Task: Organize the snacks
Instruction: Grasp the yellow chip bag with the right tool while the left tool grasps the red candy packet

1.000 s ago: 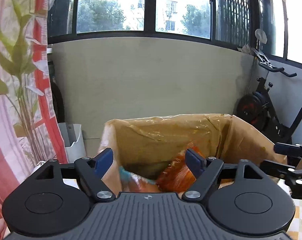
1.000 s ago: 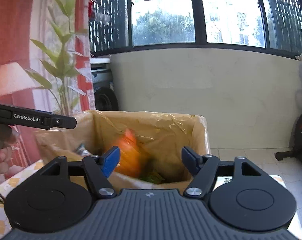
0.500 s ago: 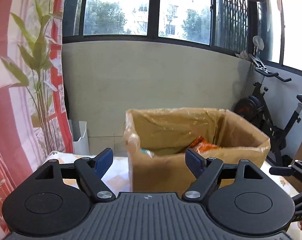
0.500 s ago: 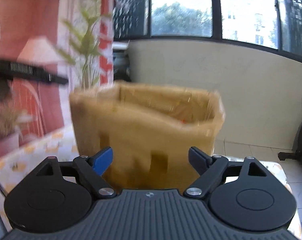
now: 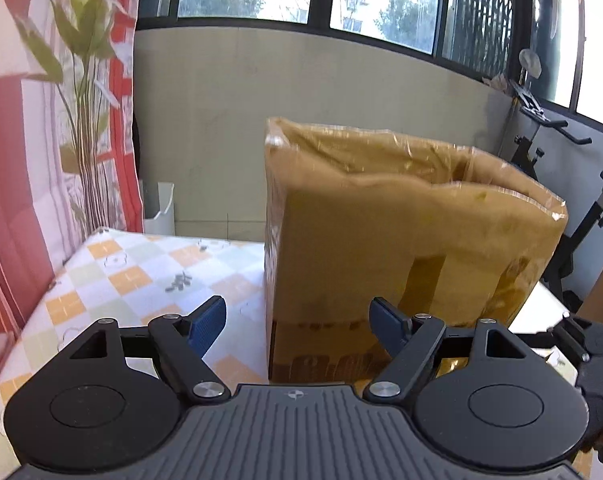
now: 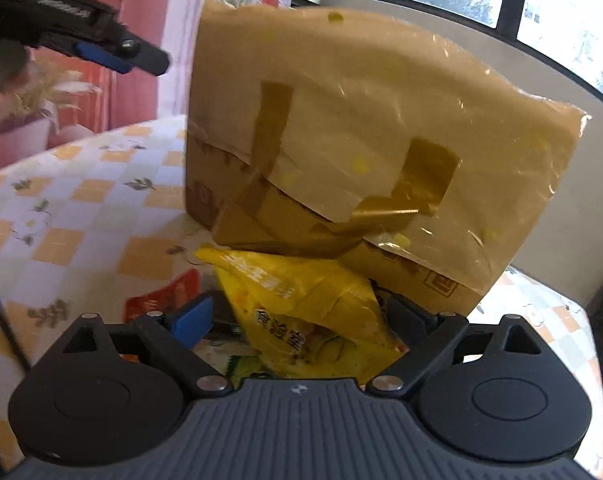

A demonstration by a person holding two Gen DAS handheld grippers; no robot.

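Right wrist | yellow snack bag crinkled, between spread right hand-held gripper | left hand-held gripper spread, empty

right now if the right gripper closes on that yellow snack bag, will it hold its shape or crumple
The yellow snack bag will probably crumple: its film already shows creases and a folded corner. It looks puffed, so likely light for its size. The glossy surface may slip between the open right gripper, so a pinch near the creased top seems safer.
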